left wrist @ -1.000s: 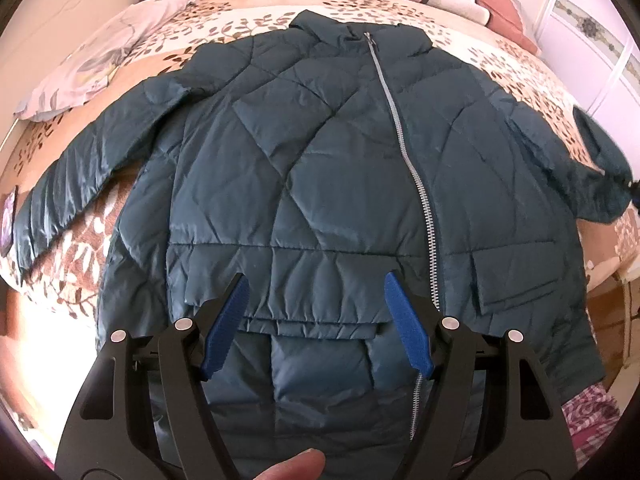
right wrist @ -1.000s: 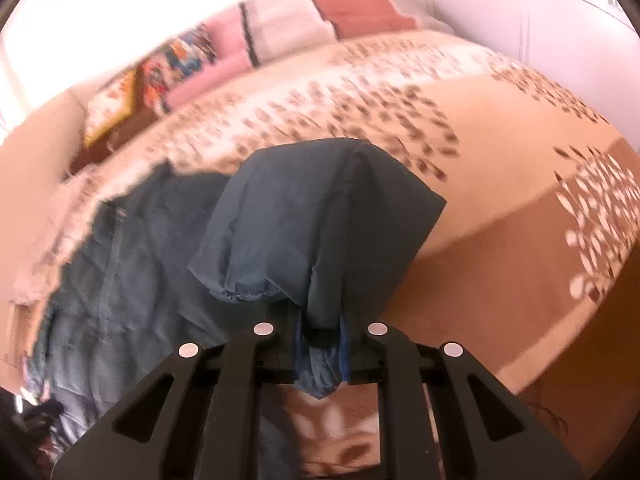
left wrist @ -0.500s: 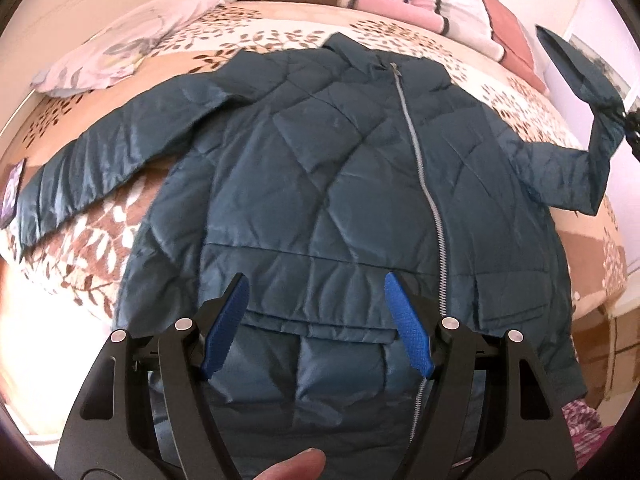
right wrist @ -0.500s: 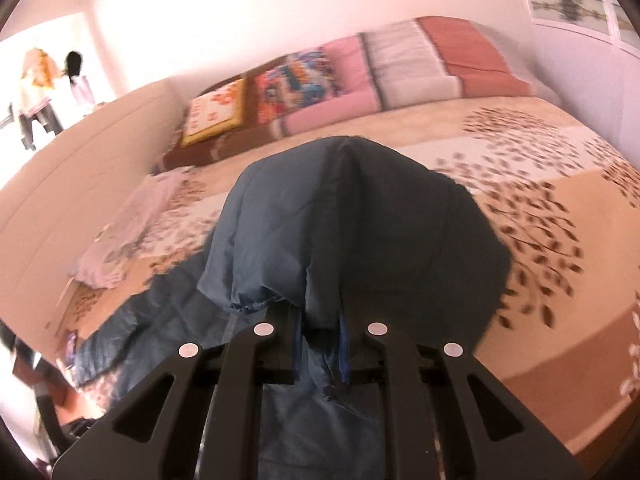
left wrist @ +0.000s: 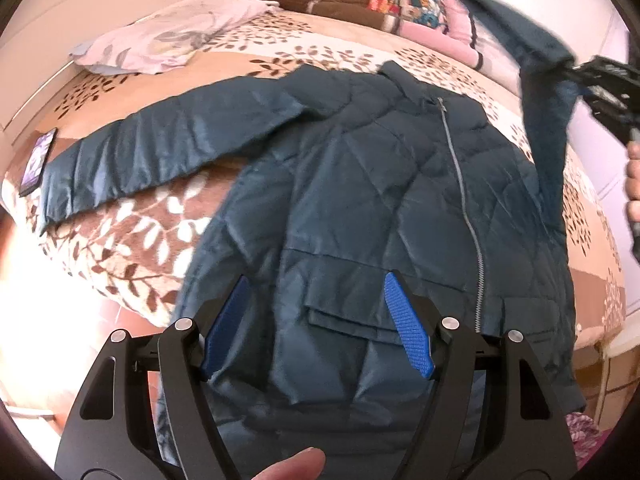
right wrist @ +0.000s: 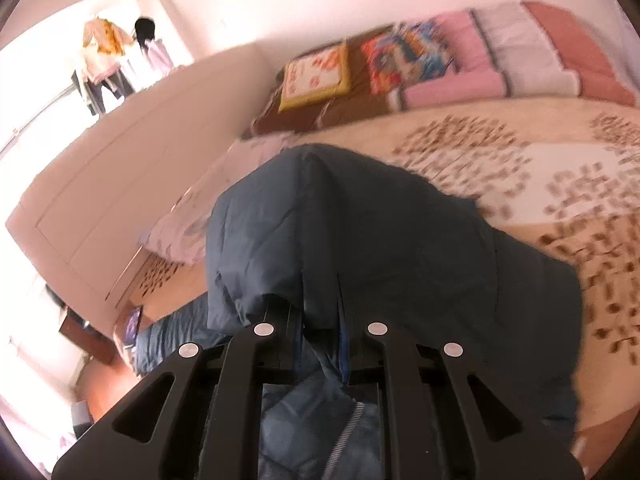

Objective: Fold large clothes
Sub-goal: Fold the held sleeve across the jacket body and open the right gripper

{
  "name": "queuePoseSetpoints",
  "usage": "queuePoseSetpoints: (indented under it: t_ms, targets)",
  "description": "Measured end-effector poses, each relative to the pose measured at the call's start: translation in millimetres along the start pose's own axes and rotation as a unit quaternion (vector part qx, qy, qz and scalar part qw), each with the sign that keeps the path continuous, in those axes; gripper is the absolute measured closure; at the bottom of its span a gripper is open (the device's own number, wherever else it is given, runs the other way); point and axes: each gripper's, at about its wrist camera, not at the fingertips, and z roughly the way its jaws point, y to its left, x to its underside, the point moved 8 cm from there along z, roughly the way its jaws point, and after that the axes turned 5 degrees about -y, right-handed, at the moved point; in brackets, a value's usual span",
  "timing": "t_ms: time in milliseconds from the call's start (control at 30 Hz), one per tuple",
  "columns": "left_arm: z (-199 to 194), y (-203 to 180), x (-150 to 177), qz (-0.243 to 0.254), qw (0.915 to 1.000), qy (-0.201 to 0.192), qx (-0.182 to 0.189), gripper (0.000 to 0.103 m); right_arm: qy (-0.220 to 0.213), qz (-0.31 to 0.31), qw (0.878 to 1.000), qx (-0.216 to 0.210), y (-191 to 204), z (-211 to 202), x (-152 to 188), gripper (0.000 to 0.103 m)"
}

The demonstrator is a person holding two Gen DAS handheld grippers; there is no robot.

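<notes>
The dark teal quilted jacket [left wrist: 380, 208] lies zipped, front up, ahead of the wide-spread, empty left gripper [left wrist: 320, 320]. The right gripper [right wrist: 322, 344], jaws narrow, pinches its lifted sleeve [right wrist: 360, 240].

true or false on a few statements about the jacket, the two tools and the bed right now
1. The right tool is shut on a sleeve of the jacket. True.
2. The left tool grips the jacket's hem. False: it is open and holds nothing.
3. The jacket's zipper is done up. True.
4. Both sleeves lie flat on the bed. False: one is lifted; only the other sleeve lies flat.
5. A phone lies on the jacket's chest. False: it sits at the bed's edge, by the flat sleeve's cuff.
</notes>
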Motion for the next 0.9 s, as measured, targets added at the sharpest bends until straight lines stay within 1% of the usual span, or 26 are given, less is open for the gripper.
queuePoseSetpoints:
  t_ms: [67, 200, 267, 333, 367, 467, 533, 567, 600, 633, 700, 800, 900]
  targets:
    - [0.1, 9.1, 0.3, -0.01, 1.0, 0.0, -0.002, 0.033, 0.023, 0.0, 1.0, -0.002, 9.4, 29.1, 12.9, 0.088]
    - [3.2, 25.1, 4.6, -0.024, 0.9997, 0.006, -0.005, 0.033, 0.069, 0.029, 0.997, -0.002, 3.9, 78.3, 46.7, 0.088]
    - [5.4, 29.6, 6.5, -0.028, 0.9996, 0.01, -0.005, 0.033, 0.094, 0.048, 0.994, 0.006, -3.2, 101.3, 67.0, 0.088]
    - [8.7, 34.1, 7.3, -0.03, 0.9994, 0.014, -0.005, 0.033, 0.117, 0.056, 0.991, 0.016, -10.5, 117.1, 84.1, 0.088]
    - [9.7, 34.8, 7.2, -0.031, 0.9994, 0.015, -0.003, 0.033, 0.132, 0.054, 0.989, 0.026, -13.2, 126.2, 94.4, 0.088]
    - [12.1, 32.2, 2.1, -0.034, 0.9993, 0.014, 0.011, 0.033, 0.155, 0.037, 0.986, 0.04, -17.1, 139.7, 111.2, 0.086]
    - [13.9, 26.7, -5.9, -0.034, 0.9991, 0.01, 0.022, 0.033, 0.165, 0.026, 0.985, 0.042, -15.1, 144.4, 118.8, 0.078]
    - [15.1, 22.5, -11.3, -0.033, 0.999, 0.008, 0.028, 0.033, 0.169, 0.024, 0.984, 0.041, -14.0, 146.2, 121.7, 0.076]
    - [16.9, 17.3, -17.1, -0.033, 0.9988, 0.007, 0.036, 0.033, 0.173, 0.023, 0.984, 0.041, -14.5, 147.5, 123.5, 0.067]
    - [18.2, 13.6, -21.5, -0.034, 0.9985, 0.008, 0.042, 0.026, 0.182, 0.022, 0.982, 0.04, -13.5, 148.3, 126.0, 0.054]
    - [21.3, 2.2, -35.7, -0.038, 0.9975, 0.003, 0.059, 0.021, 0.192, 0.021, 0.981, 0.036, -12.4, 148.4, 126.4, 0.041]
    - [25.7, -13.0, -52.3, -0.042, 0.9958, 0.0, 0.082, 0.02, 0.185, 0.011, 0.982, 0.018, -7.0, 136.8, 124.2, 0.041]
    - [36.9, -24.8, -70.2, -0.067, 0.9926, 0.007, 0.101, 0.019, 0.17, 0.009, 0.985, -0.002, -4.1, 114.9, 119.8, 0.041]
